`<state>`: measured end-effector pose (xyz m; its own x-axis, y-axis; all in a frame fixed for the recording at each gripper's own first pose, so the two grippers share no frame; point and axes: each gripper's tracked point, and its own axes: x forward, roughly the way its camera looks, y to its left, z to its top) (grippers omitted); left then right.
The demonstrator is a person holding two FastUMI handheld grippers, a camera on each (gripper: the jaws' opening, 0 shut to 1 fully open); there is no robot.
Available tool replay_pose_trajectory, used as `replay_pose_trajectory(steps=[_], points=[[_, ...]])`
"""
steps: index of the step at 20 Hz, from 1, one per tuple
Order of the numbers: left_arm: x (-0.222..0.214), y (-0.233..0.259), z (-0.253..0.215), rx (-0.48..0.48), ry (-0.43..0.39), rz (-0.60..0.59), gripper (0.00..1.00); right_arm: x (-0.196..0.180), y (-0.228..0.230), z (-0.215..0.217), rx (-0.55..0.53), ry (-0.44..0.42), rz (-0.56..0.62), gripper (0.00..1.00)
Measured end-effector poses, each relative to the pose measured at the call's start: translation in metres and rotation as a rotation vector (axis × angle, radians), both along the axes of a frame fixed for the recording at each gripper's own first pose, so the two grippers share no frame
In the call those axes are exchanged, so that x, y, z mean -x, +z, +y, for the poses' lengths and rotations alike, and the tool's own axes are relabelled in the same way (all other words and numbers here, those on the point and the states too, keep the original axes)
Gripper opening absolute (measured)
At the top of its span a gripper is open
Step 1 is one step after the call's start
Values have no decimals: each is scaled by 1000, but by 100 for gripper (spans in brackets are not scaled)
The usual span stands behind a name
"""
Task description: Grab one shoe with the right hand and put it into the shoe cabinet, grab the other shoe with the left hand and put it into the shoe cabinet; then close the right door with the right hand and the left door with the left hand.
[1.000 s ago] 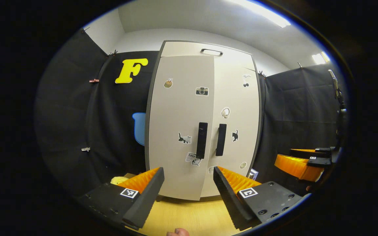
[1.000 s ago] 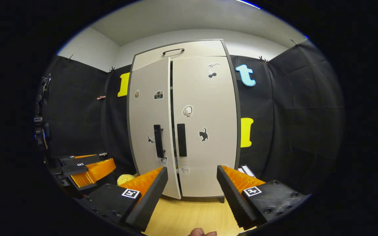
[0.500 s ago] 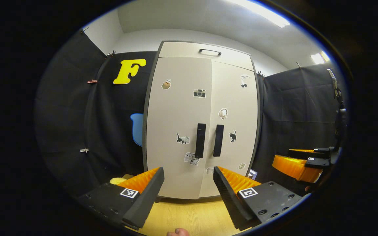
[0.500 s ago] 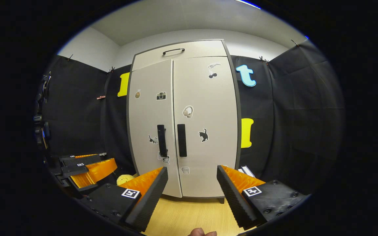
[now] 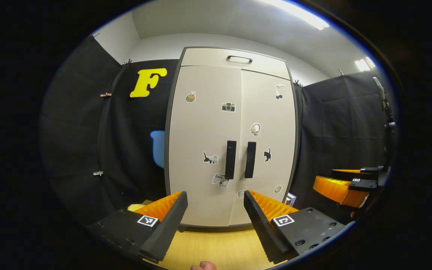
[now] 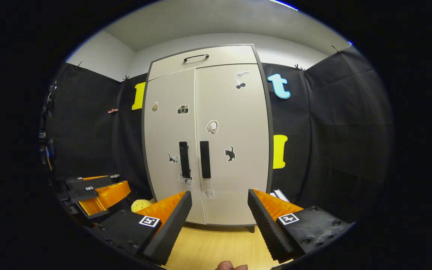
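Note:
The pale grey shoe cabinet (image 5: 234,123) (image 6: 208,123) stands ahead with both doors flush and stickers on them. Its left door handle (image 5: 230,159) (image 6: 184,159) and right door handle (image 5: 250,159) (image 6: 204,159) are dark upright bars side by side. My left gripper (image 5: 215,215) is open a short way in front of the doors, nothing between its fingers; it also appears at the left of the right gripper view (image 6: 99,191). My right gripper (image 6: 219,217) is open and empty too, seen again at the right of the left gripper view (image 5: 345,183). The shoes are hidden behind the doors.
Light wooden floor (image 5: 216,245) (image 6: 212,249) runs up to the cabinet base. A small yellow object (image 6: 143,205) (image 5: 135,207) lies on the floor left of the cabinet, and a small white box (image 5: 290,198) (image 6: 280,195) at its right. Black cloth walls close both sides.
The left door swung the last bit shut and now sits flush with the right door. Both grippers stayed open and drew back slightly.

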<state>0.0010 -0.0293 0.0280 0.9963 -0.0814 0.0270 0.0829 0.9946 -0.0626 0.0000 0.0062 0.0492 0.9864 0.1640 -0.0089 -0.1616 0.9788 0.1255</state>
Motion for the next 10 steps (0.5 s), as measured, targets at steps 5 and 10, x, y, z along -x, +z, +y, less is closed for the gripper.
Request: replay_pose_trajectory(steps=[5,10], points=[[0,2,3,-39,36,-14,95,0,-2,-5,32,-34,-5,98],[-1,2,1,-52,25,-18,95,1,1,-6,53,-40,-15,98]])
